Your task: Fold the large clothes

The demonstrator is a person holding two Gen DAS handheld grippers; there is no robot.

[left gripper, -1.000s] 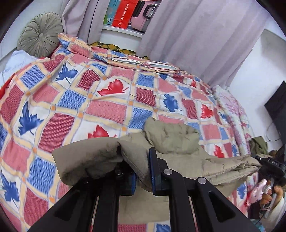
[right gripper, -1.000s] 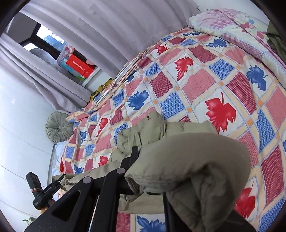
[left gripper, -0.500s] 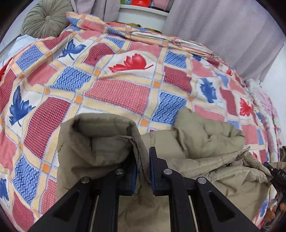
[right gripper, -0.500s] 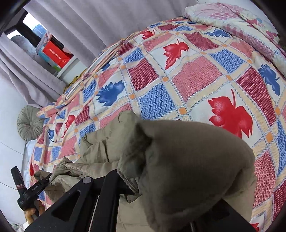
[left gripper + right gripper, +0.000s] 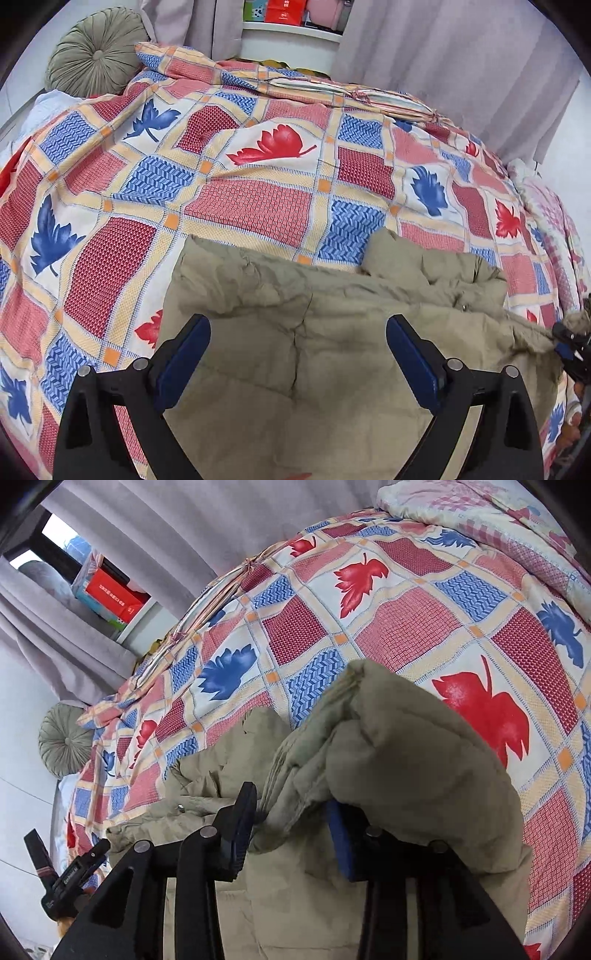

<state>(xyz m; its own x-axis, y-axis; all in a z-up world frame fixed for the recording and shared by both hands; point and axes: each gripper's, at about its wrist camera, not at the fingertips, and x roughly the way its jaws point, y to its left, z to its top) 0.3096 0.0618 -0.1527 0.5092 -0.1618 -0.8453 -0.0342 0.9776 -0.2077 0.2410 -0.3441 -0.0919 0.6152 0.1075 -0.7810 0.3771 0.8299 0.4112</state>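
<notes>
A large olive padded jacket [image 5: 295, 387] lies on the patchwork bedspread [image 5: 251, 206], its folded edge toward the far side. My left gripper [image 5: 297, 323] hovers just over it, jaws opening wide, nothing between the pads. My right gripper [image 5: 291, 797] is opening too. A thick bunch of the jacket [image 5: 406, 757] still sits between its jaws and drapes over the right finger [image 5: 341, 842], while the left finger [image 5: 240, 827] stands clear of the cloth. Each view shows the other gripper at its edge.
A round green cushion [image 5: 96, 55] rests at the bed's far left corner. Grey curtains [image 5: 443, 62] and a white shelf with a red box [image 5: 284, 11] stand behind the bed. A pink quilt [image 5: 480, 513] lies along the right side.
Both grippers came down onto the bed with the jacket's edge pinched, then let go. The left jaws spread wide, the right jaws part way. The fold now rests on the jacket.
</notes>
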